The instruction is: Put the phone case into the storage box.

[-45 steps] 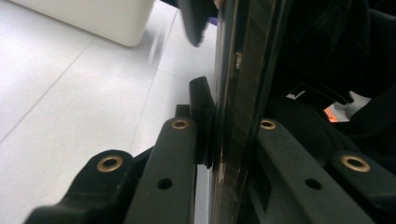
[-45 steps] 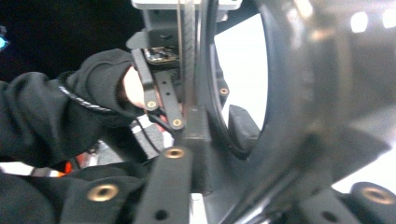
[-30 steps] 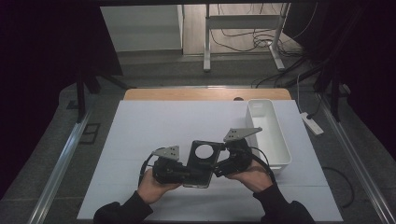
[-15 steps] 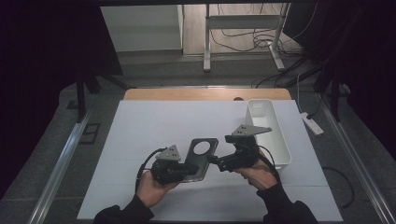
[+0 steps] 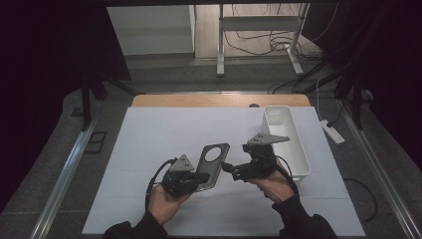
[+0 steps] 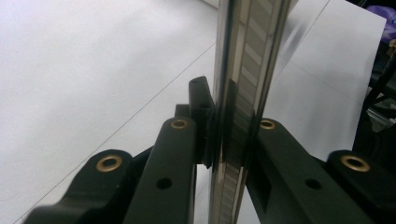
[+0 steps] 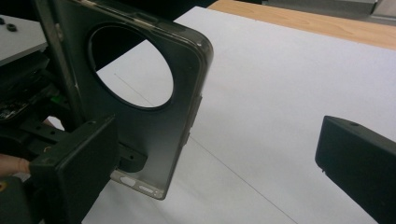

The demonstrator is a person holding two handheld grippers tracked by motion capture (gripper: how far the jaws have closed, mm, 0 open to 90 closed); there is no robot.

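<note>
Phone case edge clamped by left gripper; right gripper open beside it

tongs: black, brass-ringed holes | top plates: grey, three-cornered | cables: black | sleeves: dark

My right tool stands with its jaws wide apart and nothing between them. Just past my left-hand jaw, a dark translucent phone case with a big round hole stands upright over the white counter, clamped by my other tool.
</note>
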